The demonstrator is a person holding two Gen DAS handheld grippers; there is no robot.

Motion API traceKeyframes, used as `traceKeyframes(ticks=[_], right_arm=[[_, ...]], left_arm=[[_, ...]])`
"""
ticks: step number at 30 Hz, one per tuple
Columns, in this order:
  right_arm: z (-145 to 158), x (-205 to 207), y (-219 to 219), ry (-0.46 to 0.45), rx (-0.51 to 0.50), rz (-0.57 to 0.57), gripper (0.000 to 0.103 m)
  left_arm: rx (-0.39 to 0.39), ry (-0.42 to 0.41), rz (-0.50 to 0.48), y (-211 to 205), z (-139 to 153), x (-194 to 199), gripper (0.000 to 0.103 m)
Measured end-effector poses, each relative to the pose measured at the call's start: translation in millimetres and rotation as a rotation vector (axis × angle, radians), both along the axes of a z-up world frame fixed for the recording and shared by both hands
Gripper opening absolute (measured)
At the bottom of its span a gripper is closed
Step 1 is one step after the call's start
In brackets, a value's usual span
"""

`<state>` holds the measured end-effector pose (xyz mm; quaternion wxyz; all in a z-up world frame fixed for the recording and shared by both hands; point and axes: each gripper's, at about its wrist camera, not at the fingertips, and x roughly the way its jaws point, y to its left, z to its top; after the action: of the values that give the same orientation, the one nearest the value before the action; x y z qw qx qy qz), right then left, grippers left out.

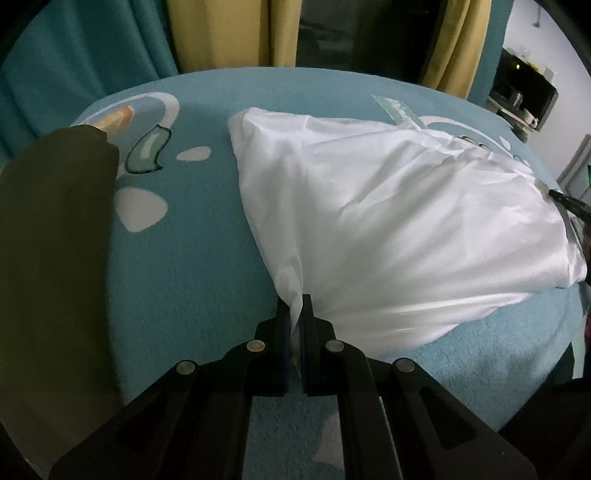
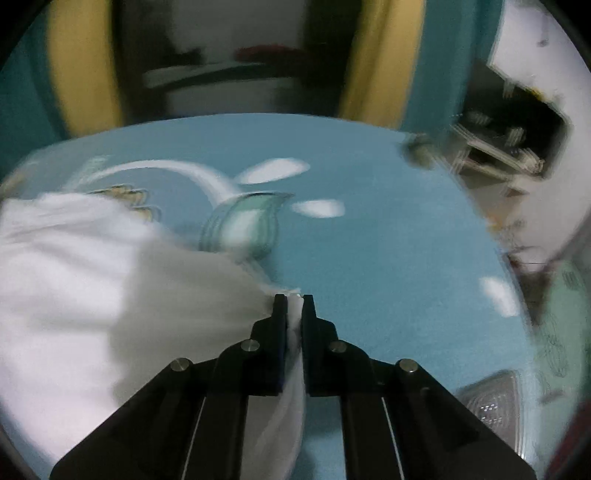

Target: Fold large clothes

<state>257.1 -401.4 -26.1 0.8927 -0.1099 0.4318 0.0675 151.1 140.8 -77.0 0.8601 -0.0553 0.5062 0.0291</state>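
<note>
A large white garment (image 1: 388,206) lies spread on a teal blanket (image 1: 184,258) with white and green cartoon shapes. My left gripper (image 1: 295,299) is shut on a bunched near corner of the garment, which fans out from the fingers to the right and away. In the right wrist view, which is blurred by motion, my right gripper (image 2: 294,297) is shut on another bunched edge of the white garment (image 2: 92,266), which stretches away to the left. The right gripper's black tip shows at the right edge of the left wrist view (image 1: 570,203).
A dark olive cloth (image 1: 51,258) lies on the blanket at the left. Teal and yellow curtains (image 1: 221,33) hang behind the bed. A shelf with small items (image 1: 524,96) stands at the far right. A clear plastic object (image 2: 495,402) sits near the blanket's right edge.
</note>
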Motion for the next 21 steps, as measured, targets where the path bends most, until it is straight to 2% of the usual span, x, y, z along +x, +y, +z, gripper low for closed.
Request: traceKeyframes(ticks=[3,6,7,9,11,13,16,21], right_arm=[[4.6,8.2,-22.7,-0.007,0.055,-0.078,0.006],[10.1,5.7,-26.6,-0.022,-0.001,-0.123,0.011],[12.8,2.2,-28.0,-0.026,-0.001,-0.13,0.017],[19.1,-6.8,-27.8,-0.037,0.02,-0.123,0.031],[25.7,-19.2,-19.9,-0.057,0.048,-0.105,0.048],[30.4,-30.8,-12.6,-0.071,0.083,-0.073,0.052],[31.6,-45.1,2.2,-0.069,0.138,-0.037,0.053],[29.6,-63.7,30.0,-0.068,0.214,0.026,0.053]], left_arm=[[-0.009,0.009,0.001,-0.4,-0.9,3.9,0.006],[-0.026,0.025,0.009,2.2,0.4,10.2,0.012],[-0.025,0.025,0.012,3.3,2.4,13.2,0.015],[-0.002,0.013,0.019,5.1,6.9,17.4,0.037],[0.004,-0.021,0.028,10.4,16.0,23.5,0.047],[-0.006,-0.061,0.038,16.6,26.8,32.8,0.048],[0.01,-0.11,0.037,22.2,32.3,51.6,0.05],[0.036,-0.109,0.077,33.3,19.6,97.5,0.051]])
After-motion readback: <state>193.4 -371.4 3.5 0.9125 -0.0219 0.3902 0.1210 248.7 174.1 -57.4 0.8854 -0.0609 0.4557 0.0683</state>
